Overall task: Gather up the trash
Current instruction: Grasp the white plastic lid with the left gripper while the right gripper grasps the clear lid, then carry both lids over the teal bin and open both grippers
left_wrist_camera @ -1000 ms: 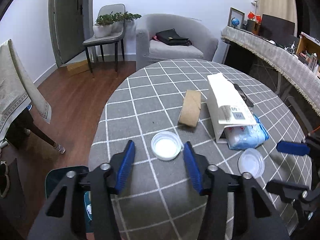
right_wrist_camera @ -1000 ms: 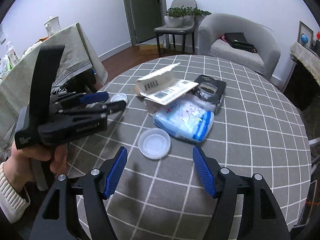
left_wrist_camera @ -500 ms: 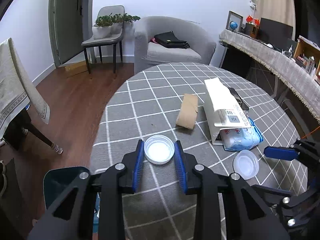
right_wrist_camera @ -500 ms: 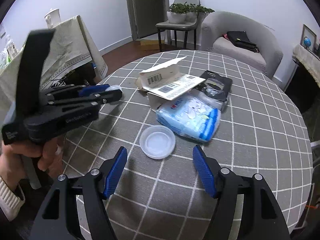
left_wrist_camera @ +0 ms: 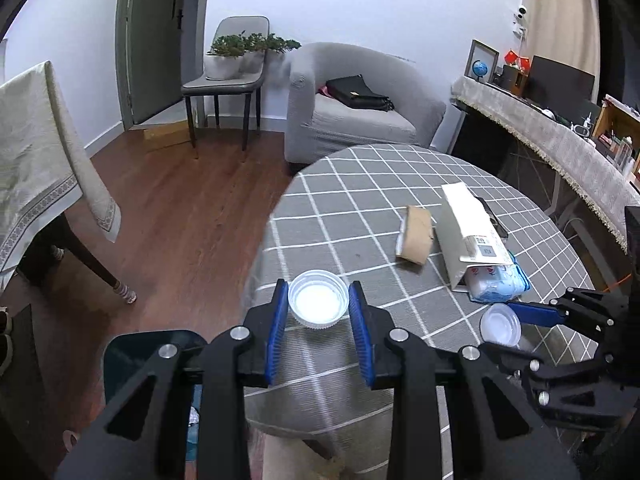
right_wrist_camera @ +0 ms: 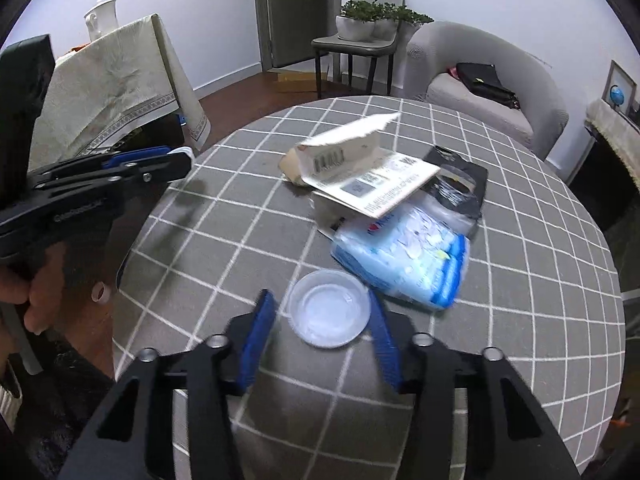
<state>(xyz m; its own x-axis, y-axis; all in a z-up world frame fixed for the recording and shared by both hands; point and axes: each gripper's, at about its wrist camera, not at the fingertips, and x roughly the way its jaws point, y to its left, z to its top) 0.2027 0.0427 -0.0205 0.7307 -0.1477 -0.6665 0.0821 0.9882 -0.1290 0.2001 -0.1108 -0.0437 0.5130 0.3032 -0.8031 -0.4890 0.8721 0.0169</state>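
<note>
My left gripper [left_wrist_camera: 319, 307] is shut on a white plastic lid [left_wrist_camera: 318, 304] and holds it lifted at the near left edge of the round grey checked table [left_wrist_camera: 360, 200]. My right gripper [right_wrist_camera: 322, 314] has its jaws around a clear plastic lid [right_wrist_camera: 330, 314] that lies on the table; the right jaw is close to the lid, the left jaw stands apart from it. The clear lid also shows in the left wrist view [left_wrist_camera: 501, 325]. A dark bin [left_wrist_camera: 148, 354] sits on the floor below the left gripper.
On the table lie a brown cardboard piece [left_wrist_camera: 416, 239], a torn white paper box [right_wrist_camera: 360, 176], a blue tissue pack [right_wrist_camera: 404, 258] and a black packet [right_wrist_camera: 456, 184]. An armchair [left_wrist_camera: 360, 120] and a chair with plants [left_wrist_camera: 228, 76] stand beyond.
My left gripper shut on the white lid and has lifted it toward the table's left edge. My right gripper moved forward and narrowed around the clear lid.
</note>
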